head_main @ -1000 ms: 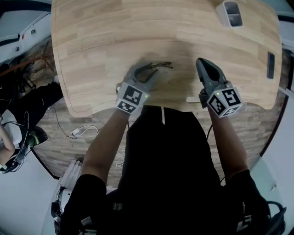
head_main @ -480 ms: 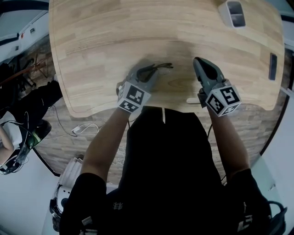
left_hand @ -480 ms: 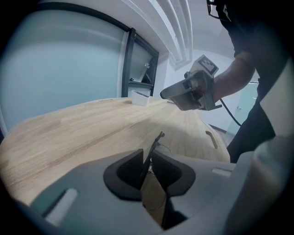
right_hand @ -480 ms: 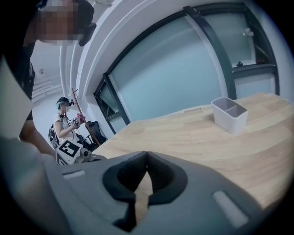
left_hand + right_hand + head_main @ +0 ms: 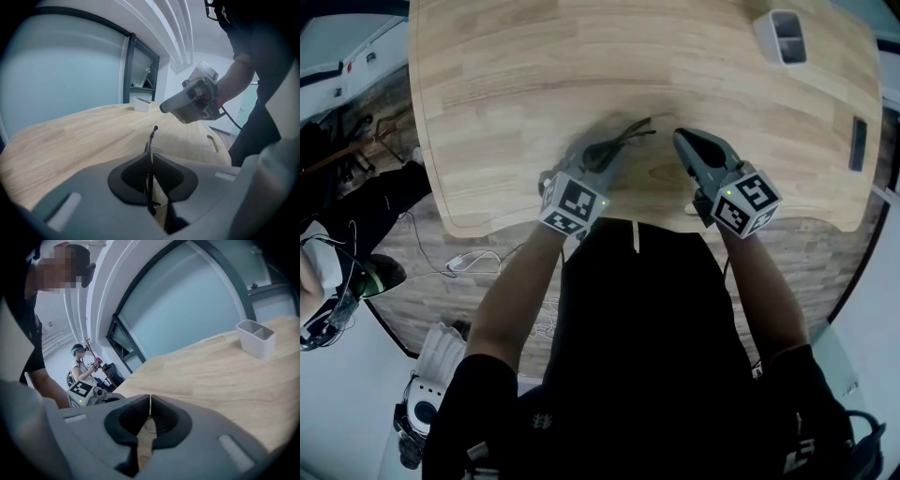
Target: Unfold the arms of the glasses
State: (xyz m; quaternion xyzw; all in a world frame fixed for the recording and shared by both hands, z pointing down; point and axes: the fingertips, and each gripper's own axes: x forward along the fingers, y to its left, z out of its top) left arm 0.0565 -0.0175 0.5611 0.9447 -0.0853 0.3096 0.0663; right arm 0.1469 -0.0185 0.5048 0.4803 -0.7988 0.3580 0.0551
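Grip going in on the glasses, right side lining up.

Left gripper (image 5: 606, 150) sat by the table's (image 5: 516, 66) near edge, its jaws closing on the thin dark frame of the glasses (image 5: 630, 134), which ran up between the pads and poked out toward the far right. Just right of them, the right gripper (image 5: 681, 140) was pressed fully together with nothing in it, nose close to the glasses but apparently not touching. This looked like the steadying step, with no arm swung out yet. Next, the right gripper would need to part its jaws, catch an arm near its tip and swing it outward while the left held firm.
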